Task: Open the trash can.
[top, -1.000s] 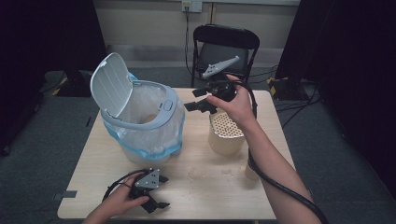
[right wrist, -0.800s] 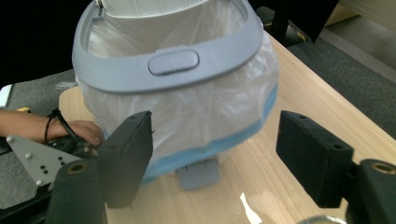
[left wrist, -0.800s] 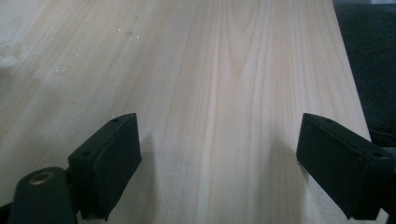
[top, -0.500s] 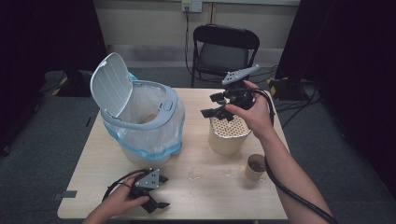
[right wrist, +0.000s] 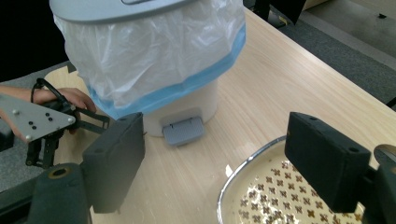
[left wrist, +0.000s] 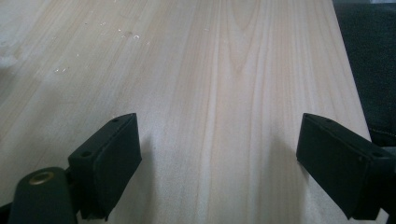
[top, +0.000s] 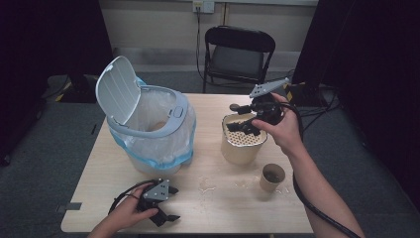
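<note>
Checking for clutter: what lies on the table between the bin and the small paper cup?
In the high view, just crumbs on bare table between bin and small cup.

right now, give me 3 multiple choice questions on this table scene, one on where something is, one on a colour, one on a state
1. Where does the right gripper hover?
A. over the strainer pot
B. over the bin
C. over the paper cup

2. What colour is the band at the edge of the bag on the bin?
A. red
B. blue
C. green

3. How does the bin lid stand?
A. shut flat
B. lying on the table
C. flipped up open

Answers:
1. A, the high view shows it above the strainer pot, and the right gripper view looks down on the pot's perforated insert.
2. B, a blue band runs round the white liner in the right gripper view.
3. C, the lid stands upright at the bin's left rim, leaving the mouth open.
</note>
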Action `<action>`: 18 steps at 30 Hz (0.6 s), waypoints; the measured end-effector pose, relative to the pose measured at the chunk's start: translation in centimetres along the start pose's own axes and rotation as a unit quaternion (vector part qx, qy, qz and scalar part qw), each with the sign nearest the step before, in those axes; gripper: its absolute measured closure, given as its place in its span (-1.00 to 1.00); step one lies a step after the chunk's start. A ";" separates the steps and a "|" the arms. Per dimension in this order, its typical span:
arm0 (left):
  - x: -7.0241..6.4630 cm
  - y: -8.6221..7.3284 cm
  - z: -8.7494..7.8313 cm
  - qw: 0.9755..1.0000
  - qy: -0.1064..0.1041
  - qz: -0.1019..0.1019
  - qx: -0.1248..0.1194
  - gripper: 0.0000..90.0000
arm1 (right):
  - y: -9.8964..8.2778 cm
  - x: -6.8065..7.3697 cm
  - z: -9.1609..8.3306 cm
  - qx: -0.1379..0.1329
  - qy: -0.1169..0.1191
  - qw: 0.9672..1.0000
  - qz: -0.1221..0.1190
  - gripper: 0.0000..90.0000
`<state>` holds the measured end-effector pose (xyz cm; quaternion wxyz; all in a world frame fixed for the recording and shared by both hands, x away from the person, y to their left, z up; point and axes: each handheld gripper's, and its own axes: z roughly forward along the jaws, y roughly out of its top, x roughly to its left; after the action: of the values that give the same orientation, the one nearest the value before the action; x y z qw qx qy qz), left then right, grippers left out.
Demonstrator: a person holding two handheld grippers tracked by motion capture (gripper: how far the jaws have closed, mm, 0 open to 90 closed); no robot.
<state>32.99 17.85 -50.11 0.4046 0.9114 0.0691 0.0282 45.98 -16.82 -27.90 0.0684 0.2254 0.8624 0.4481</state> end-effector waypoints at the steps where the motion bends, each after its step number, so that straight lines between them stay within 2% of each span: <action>1: 0.0 0.0 0.0 1.000 0.000 0.000 0.000 -0.71 | 0.0 0.0 0.0 0.000 0.000 1.000 0.000 -0.56; 18: 0.0 0.0 0.0 1.000 0.001 0.001 0.004 -0.71 | -2.9 -0.4 -1.9 -0.008 -0.009 1.000 0.013 -0.55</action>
<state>33.00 17.86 -50.06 0.4008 0.9131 0.0684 0.0297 44.74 -19.84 -29.08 0.0719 0.2403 0.8553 0.4534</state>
